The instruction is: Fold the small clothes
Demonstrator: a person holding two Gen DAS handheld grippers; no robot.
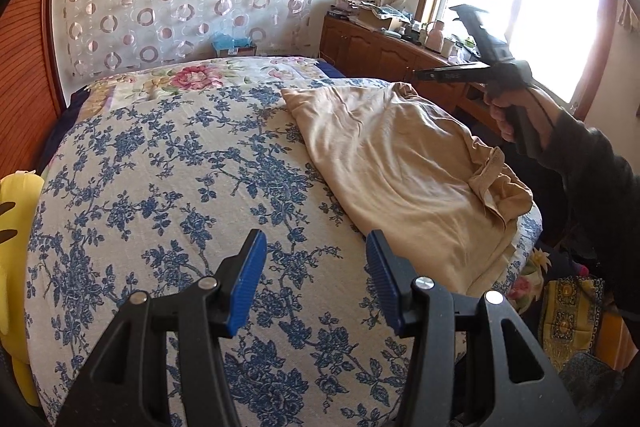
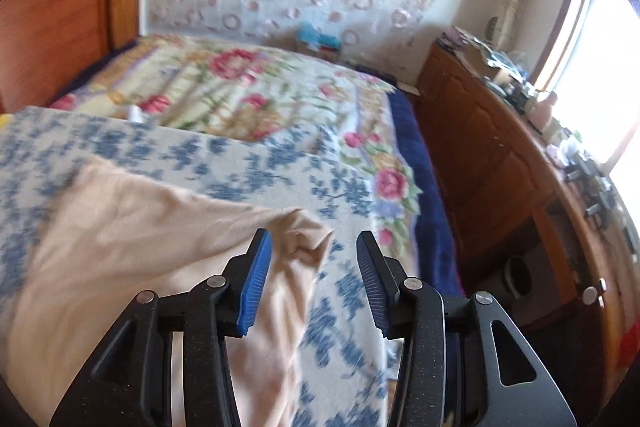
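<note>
Bedspread (image 1: 160, 187) lies bare left of the beige garment (image 1: 400, 163).

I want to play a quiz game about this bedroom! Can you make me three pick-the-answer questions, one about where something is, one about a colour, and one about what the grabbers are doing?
1. Where does the beige garment lie?
A. on the bed
B. on the wooden cabinet
C. on the floor

2. What colour are the flowers on the bedspread under it?
A. red
B. blue
C. black

3. How does the right gripper stand?
A. clamped on the garment
B. clamped on a pillow
C. open, holding nothing

Answers:
1. A, it is spread on the bedspread.
2. B, blue sprigs on white.
3. C, its pads are apart, cloth lying loose beneath.
</note>
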